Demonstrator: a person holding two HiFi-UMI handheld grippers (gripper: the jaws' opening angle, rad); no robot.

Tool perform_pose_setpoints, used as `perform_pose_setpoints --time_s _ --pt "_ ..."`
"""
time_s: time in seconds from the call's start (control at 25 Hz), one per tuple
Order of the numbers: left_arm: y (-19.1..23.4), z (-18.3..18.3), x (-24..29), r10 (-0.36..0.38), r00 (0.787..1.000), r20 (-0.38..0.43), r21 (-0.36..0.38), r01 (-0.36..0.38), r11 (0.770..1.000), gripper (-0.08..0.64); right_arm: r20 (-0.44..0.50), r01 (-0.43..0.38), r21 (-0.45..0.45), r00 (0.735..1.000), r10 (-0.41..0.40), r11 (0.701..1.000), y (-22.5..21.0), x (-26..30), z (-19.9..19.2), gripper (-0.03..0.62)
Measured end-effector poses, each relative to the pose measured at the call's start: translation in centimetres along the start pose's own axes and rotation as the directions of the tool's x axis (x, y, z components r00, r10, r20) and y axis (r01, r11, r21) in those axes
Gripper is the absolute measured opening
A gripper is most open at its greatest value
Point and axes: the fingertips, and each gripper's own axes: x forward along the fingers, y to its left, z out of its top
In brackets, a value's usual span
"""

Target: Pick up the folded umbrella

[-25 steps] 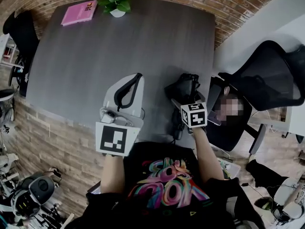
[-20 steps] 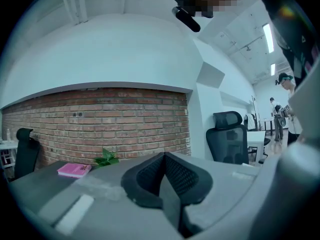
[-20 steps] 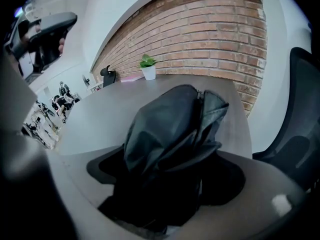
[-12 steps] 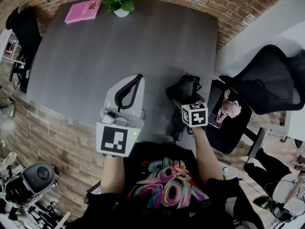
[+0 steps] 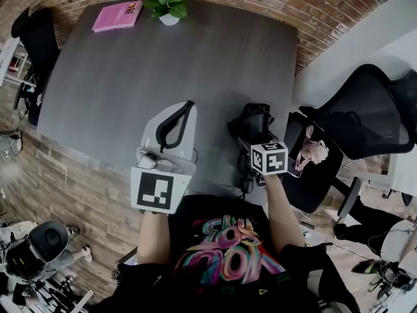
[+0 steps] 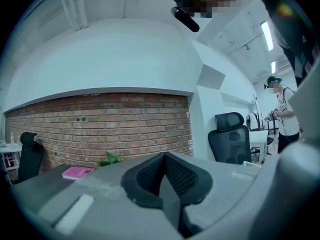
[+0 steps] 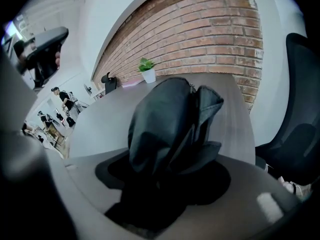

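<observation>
Right tool (image 5: 253,128), jaws just closing, tight on the folded umbrella (image 7: 170,119); left tool (image 6: 164,160) pinched together.

pink book (image 5: 116,15), potted plant (image 5: 168,5), grey table (image 5: 195,64)

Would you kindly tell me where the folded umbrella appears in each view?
Head view: folded umbrella, right of centre, on the near-right part of the table.
Left gripper view: not in it.
Right gripper view: folded umbrella, centre, close up.
Shared landmark: the potted plant.
</observation>
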Motion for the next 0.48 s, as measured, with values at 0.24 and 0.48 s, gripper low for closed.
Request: perform_pose_setpoints --time_s 0.24,0.48 --pt "0.3 0.5 -0.5 0.004 1.0 0.015 0.003 -0.004 1.0 0.002 0.07 -0.017 0.007 0.997 0.016 1.0 0.6 -1.5 1.6 0.293" --pt "0.3 1.3 -0.5 0.0 0.999 0.037 0.01 -0.001 1.0 0.002 0.146 -0.025 -0.018 0.989 0.027 1.0 1.1 -3.2 4.4 0.291"
